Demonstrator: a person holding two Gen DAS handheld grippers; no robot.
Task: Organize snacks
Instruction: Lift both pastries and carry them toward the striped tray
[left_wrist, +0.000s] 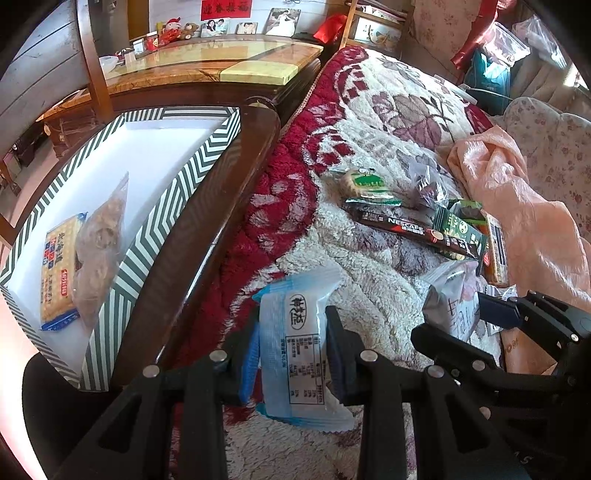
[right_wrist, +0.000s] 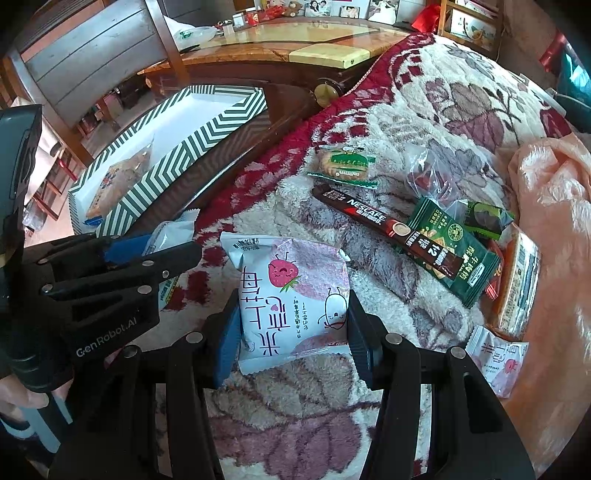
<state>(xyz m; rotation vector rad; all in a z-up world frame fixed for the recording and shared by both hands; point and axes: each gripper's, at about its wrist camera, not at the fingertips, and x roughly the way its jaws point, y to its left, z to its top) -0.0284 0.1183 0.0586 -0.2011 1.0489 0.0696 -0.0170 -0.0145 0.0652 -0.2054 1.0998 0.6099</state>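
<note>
Between your left gripper (left_wrist: 291, 343) jaws sits the blue-and-white plastic snack packet (left_wrist: 295, 354), clamped across its width, long axis running 12 to 6. Your right gripper (right_wrist: 291, 332) likewise holds the pink-and-white strawberry-print pouch (right_wrist: 291, 299). The green-and-white chevron cardboard box (left_wrist: 162, 221) lies at 10 o'clock off the bed, so your left side is nearer.

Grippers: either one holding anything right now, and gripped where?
Both. The left gripper clamps the blue-and-white snack packet across its middle; the right gripper clamps the strawberry-print packet by its side edges, lower half.
</note>
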